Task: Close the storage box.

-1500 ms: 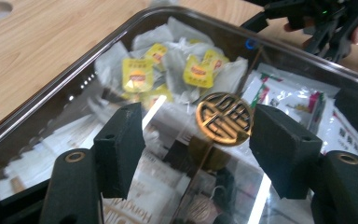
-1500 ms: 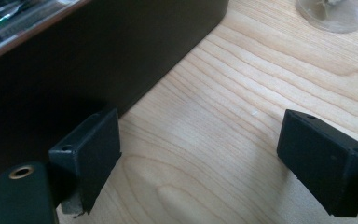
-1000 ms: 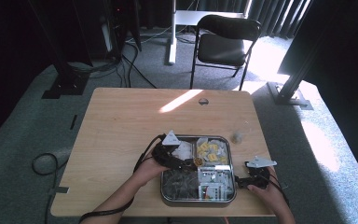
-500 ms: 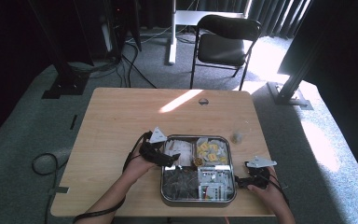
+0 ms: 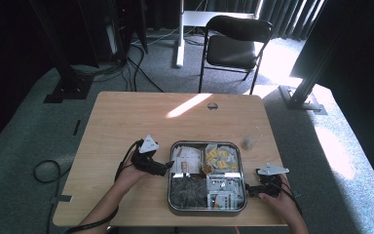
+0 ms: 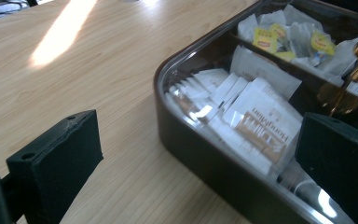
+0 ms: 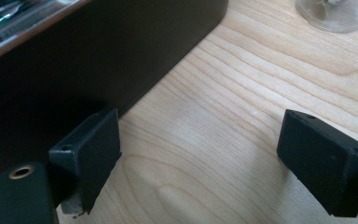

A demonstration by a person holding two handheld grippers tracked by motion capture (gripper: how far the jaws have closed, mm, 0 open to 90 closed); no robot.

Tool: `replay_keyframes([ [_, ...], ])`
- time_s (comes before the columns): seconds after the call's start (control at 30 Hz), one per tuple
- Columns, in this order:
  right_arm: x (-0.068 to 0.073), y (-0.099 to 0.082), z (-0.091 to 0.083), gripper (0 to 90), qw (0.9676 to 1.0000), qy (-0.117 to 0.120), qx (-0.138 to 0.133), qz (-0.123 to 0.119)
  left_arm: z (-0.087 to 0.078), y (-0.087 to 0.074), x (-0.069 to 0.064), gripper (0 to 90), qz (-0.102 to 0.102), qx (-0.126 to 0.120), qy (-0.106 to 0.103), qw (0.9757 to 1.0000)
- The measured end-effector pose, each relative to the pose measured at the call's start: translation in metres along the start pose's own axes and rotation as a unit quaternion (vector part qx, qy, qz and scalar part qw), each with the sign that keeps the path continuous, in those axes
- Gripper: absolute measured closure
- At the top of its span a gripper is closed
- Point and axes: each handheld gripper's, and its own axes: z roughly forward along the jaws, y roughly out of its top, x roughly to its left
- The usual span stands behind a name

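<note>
Jaws on my left gripper [image 5: 164, 167] have just been opening and are wide apart with nothing between them, beside the tea box [image 5: 207, 209] near the table's [image 5: 126, 122] front edge, so I'd grab its left wall gently while my right gripper [image 5: 251, 190], also apart, waits by its right wall.

Our left forearm comes in from the bottom of the high view and angles up and to the right, the hand wrapped around the left gripper [image 5: 165, 167], whose grey three-cornered plate faces up and whose cable loops back over the wrist. Its jaws have just been opening and stand wide apart with nothing pressed between the pads. Our right hand sits low at the lower right, holding the right gripper [image 5: 252, 189] level and pointing left. Its jaws [image 7: 214, 154] are spread wide too, gripping nothing.
</note>
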Motion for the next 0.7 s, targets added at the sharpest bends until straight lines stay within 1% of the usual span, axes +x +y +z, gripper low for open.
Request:
replay_keyframes([
  [0.03, 0.0, 0.0, 0.0, 12.6, 1.0, 0.0, 0.0, 0.0, 0.0, 0.0, 0.0, 0.6, 0.0, 0.0, 0.0, 1.0],
  [0.1, 0.0, 0.0, 0.0, 12.6, 1.0, 0.0, 0.0, 0.0, -0.003, -0.006, 0.003, 0.6, -0.001, 0.0, 0.005, 1.0],
  [0.23, 0.0, 0.0, 0.0, 12.6, 1.0, 0.0, 0.0, 0.0, -0.007, -0.014, 0.009, 0.6, -0.011, 0.003, 0.002, 0.9999],
  [0.3, 0.0, 0.0, 0.0, 12.6, 1.0, 0.0, 0.0, 0.0, -0.009, -0.018, 0.011, 0.6, -0.012, 0.002, 0.01, 0.9999],
  [0.47, 0.0, 0.0, 0.0, 12.6, 1.0, 0.0, 0.0, 0.0, -0.015, -0.029, 0.017, 0.6, -0.024, 0.002, 0.014, 0.9996],
  [0.57, 0.0, 0.0, 0.0, 12.6, 1.0, 0.0, 0.0, 0.0, -0.017, -0.036, 0.02, 0.6, -0.026, 0.007, 0.02, 0.9994],
  [0.63, 0.0, 0.0, 0.0, 12.6, 1.0, 0.0, 0.0, 0.0, -0.018, -0.042, 0.023, 0.6, -0.029, 0.006, 0.02, 0.9994],
  [0.7, 0.0, 0.0, 0.0, 12.6, 1.0, 0.0, 0.0, 0.0, -0.021, -0.049, 0.027, 0.6, -0.036, 0.004, 0.016, 0.9992],
])
